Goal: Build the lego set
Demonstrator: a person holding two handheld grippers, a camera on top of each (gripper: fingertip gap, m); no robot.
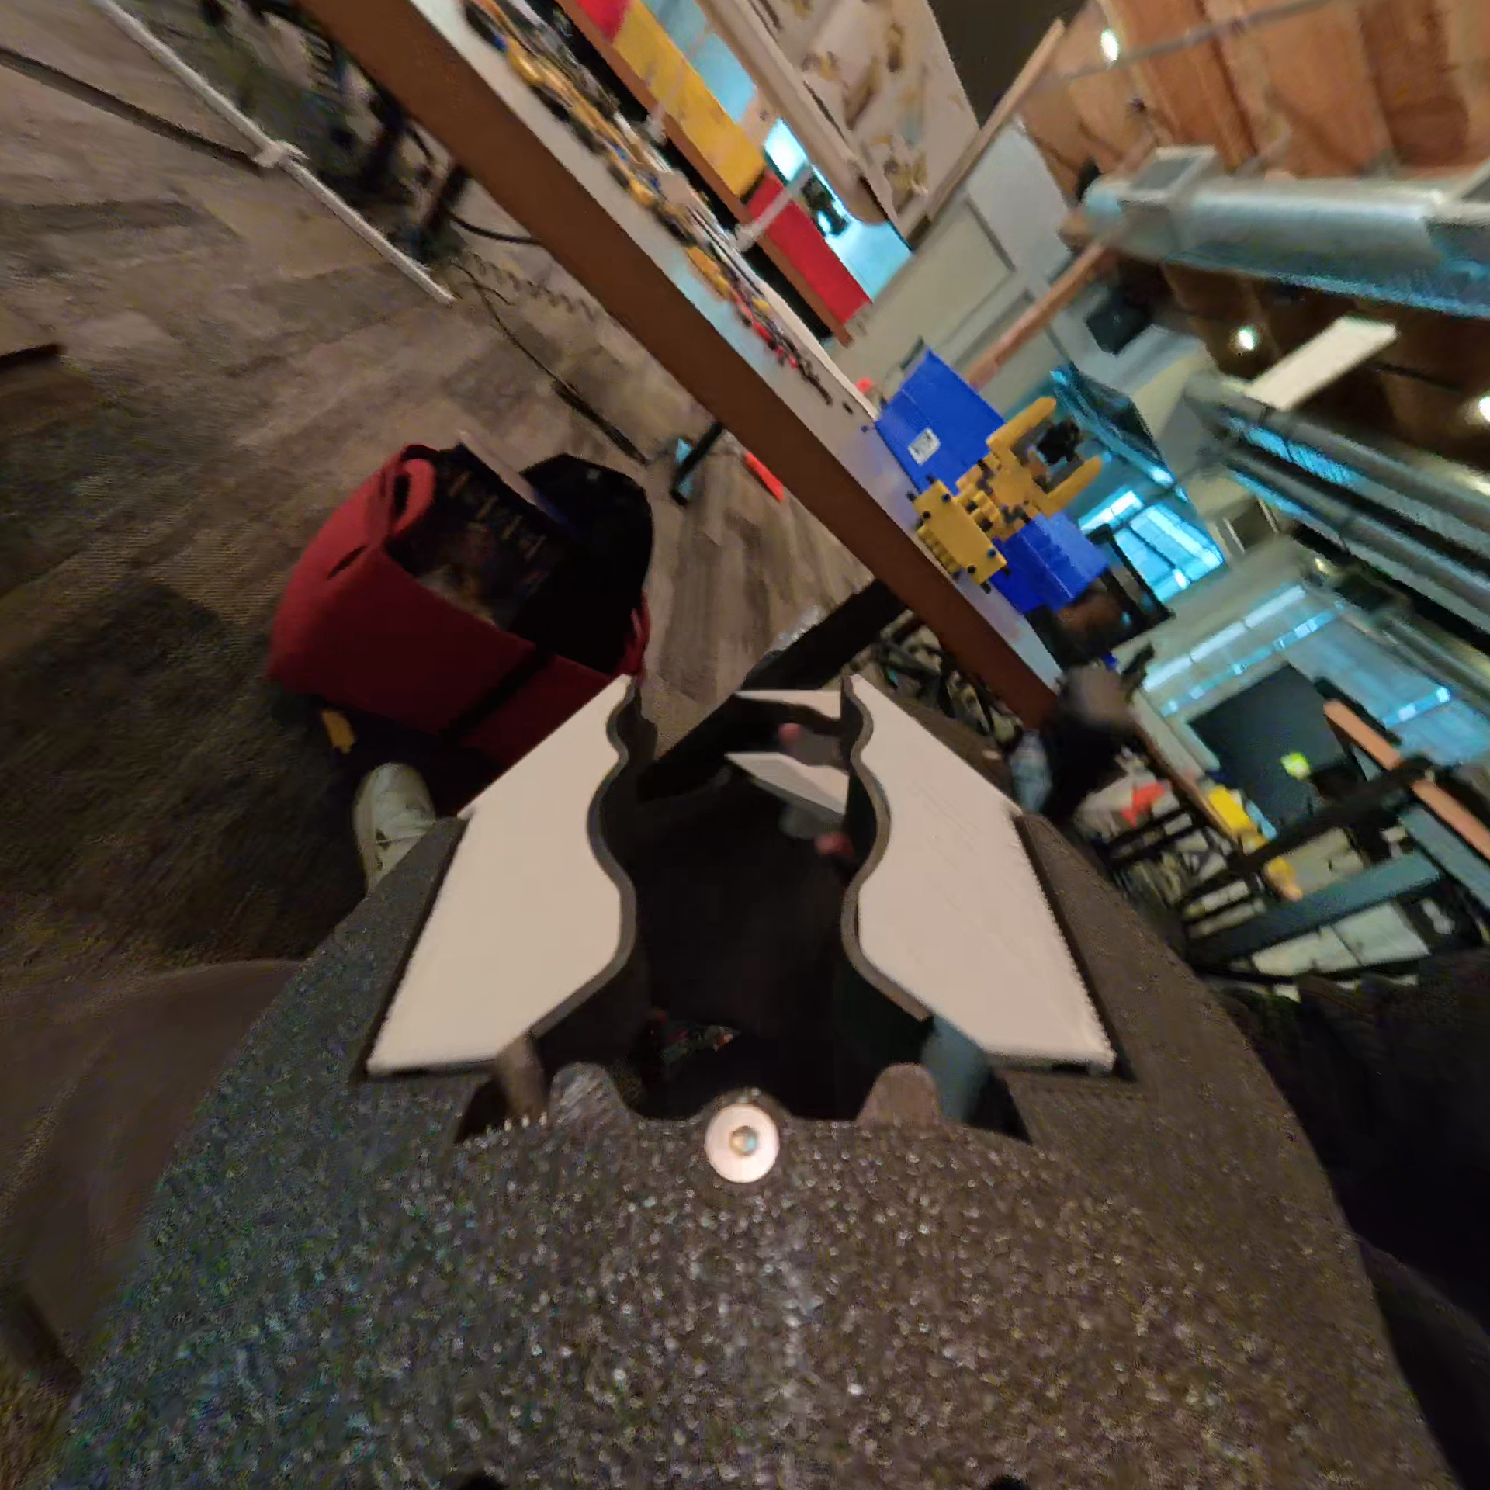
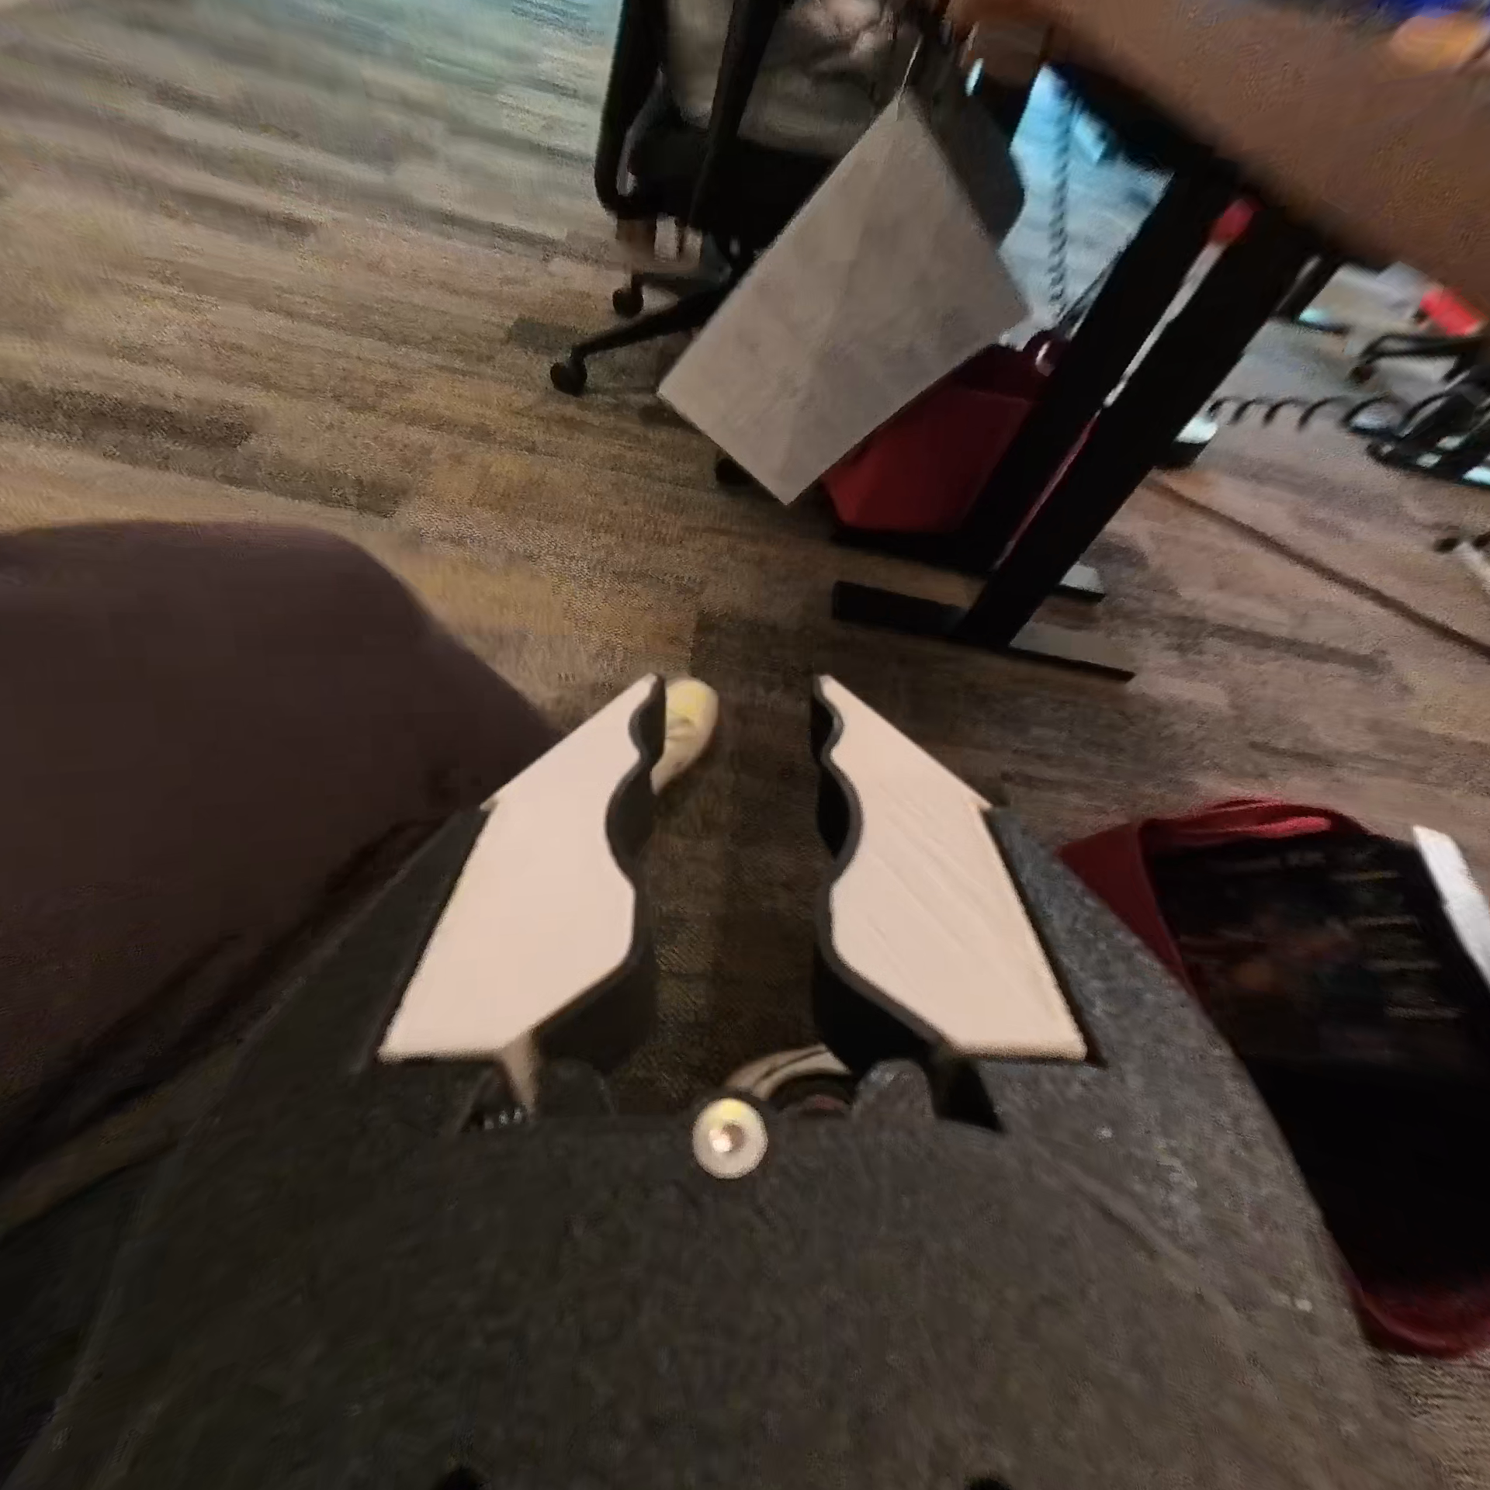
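My left gripper is open and empty, held low beside the table edge, tilted, pointing under the table toward a black table leg. A red bag with a dark book in it stands on the carpet to its left. My right gripper is open and empty, pointing down at the carpet. A white shoe lies just past its left fingertip. The red bag with the dark book lies close at its right.
A yellow block model and blue bins sit on the table top. A grey flat panel leans near a black table leg. An office chair base stands behind. A person's leg is at left, an arm at top right.
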